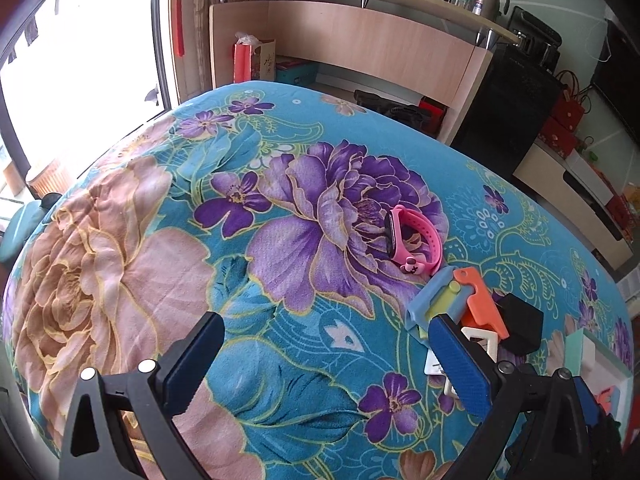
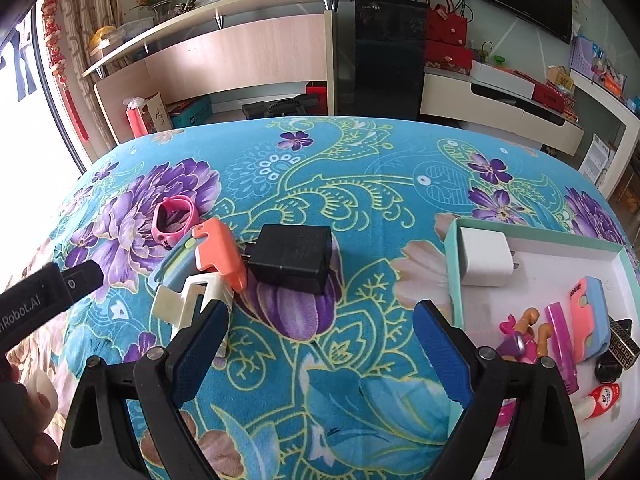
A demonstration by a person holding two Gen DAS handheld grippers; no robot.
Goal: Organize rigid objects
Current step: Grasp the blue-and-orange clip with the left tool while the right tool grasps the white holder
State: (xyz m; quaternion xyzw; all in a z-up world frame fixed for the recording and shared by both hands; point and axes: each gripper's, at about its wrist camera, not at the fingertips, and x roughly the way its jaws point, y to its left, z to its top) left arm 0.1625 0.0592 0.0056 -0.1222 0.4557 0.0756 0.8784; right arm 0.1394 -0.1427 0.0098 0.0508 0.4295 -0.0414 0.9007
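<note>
A small pile lies on the flowered blanket: a black charger (image 2: 292, 258), an orange clip (image 2: 218, 252), a blue-and-yellow clip (image 2: 176, 268) and a white clip (image 2: 188, 300). Beside it sits a pink watch band (image 2: 174, 220). My right gripper (image 2: 320, 340) is open, hanging just short of the black charger with nothing between its fingers. In the left wrist view my left gripper (image 1: 328, 360) is also open and holds nothing. Its right finger (image 1: 460, 368) covers part of the white clip (image 1: 480, 340), and the pink watch band (image 1: 416, 240) lies ahead of it.
A white tray with a teal rim (image 2: 452, 248) lies at the right, holding a white charger (image 2: 484, 260), a pink-and-blue clip (image 2: 590, 316) and several small items. The left gripper's body (image 2: 52, 284) reaches in from the left. Shelves and cabinets stand beyond the blanket's far edge.
</note>
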